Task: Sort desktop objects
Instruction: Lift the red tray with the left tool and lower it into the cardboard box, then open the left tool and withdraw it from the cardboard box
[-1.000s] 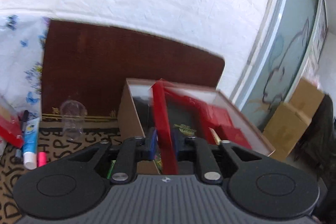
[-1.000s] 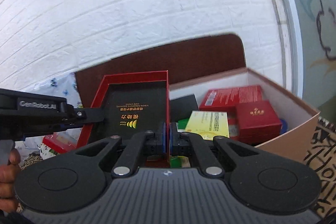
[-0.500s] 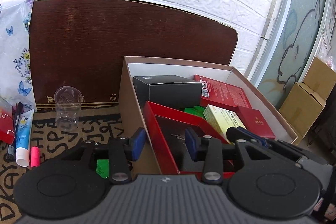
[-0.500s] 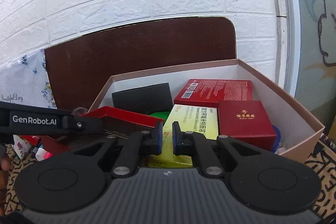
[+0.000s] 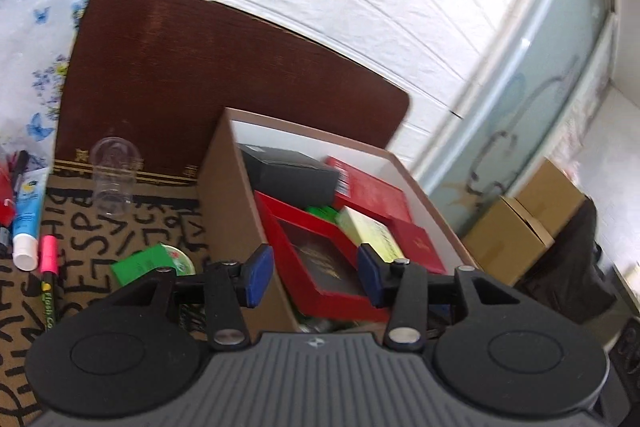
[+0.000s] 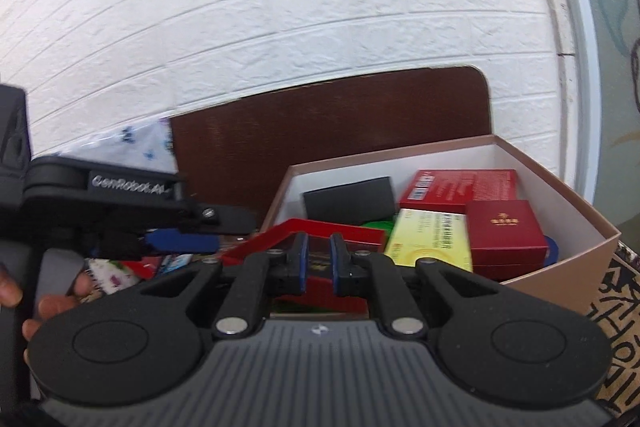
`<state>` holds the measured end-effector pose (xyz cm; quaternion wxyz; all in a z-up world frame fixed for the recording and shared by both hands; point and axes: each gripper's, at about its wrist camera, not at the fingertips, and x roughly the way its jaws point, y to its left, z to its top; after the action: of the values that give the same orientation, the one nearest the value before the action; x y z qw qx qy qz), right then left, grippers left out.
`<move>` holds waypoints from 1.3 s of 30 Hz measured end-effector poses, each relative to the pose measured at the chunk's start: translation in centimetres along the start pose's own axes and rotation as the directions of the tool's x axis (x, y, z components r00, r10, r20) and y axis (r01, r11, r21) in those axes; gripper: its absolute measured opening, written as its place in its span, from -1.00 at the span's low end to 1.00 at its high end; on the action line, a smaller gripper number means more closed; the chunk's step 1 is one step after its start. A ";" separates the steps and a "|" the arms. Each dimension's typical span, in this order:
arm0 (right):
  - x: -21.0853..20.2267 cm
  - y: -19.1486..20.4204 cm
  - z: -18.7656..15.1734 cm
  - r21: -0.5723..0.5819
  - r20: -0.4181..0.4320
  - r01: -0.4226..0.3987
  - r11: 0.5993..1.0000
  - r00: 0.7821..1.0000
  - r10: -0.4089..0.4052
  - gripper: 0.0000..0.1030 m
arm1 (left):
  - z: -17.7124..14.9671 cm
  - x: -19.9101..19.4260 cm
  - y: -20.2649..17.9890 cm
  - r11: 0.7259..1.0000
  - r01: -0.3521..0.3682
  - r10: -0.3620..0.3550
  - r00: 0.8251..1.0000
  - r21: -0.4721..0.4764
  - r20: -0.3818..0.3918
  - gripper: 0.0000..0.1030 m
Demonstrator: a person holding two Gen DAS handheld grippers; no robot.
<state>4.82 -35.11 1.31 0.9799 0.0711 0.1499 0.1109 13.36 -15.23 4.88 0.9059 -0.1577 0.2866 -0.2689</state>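
Left gripper (image 5: pixel 314 273) opening, pads spread and gripping nothing; right gripper (image 6: pixel 319 263) opening too, a narrow gap, nothing pinched; red tray (image 5: pixel 320 259) lying tilted in the cardboard box (image 5: pixel 224 195) (left side, beside a yellow carton (image 6: pixel 428 239)); clear cup (image 5: pixel 114 179) standing outside on the patterned mat (image 5: pixel 100 267).

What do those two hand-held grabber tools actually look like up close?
Each is mostly black plastic: a grey ribbed body, two round black discs, and hinged black arms with silver rivets ending in blue pads. That goes for the left gripper and the right gripper. White "GenRobot.AI" lettering marks the left one's side.
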 end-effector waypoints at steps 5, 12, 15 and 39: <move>0.3 1.7 -1.1 -0.122 -0.025 0.080 0.989 0.996 -0.084 -0.19 | -0.9 1.7 -1.3 0.998 -0.015 0.017 0.999 0.058 -0.035 -0.04; 3.1 1.1 0.0 -0.159 -0.076 0.045 0.986 0.995 -0.057 -0.18 | -0.4 4.1 -0.8 0.997 -0.058 0.058 0.998 0.051 -0.009 0.05; 3.6 1.7 -0.2 -0.190 -0.070 0.060 0.980 0.995 -0.074 -0.19 | -0.2 4.3 -0.7 0.997 -0.053 0.054 0.998 0.052 -0.012 0.05; 2.3 2.7 -0.6 -0.247 -0.033 0.178 0.953 0.981 -0.192 -0.45 | -1.3 -0.7 2.2 0.997 -0.047 0.049 0.999 -0.056 0.025 0.58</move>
<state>6.29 -31.88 0.59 0.9826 -0.0667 0.1691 0.0382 12.95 -13.25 3.16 0.9111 -0.1793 0.2858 -0.2370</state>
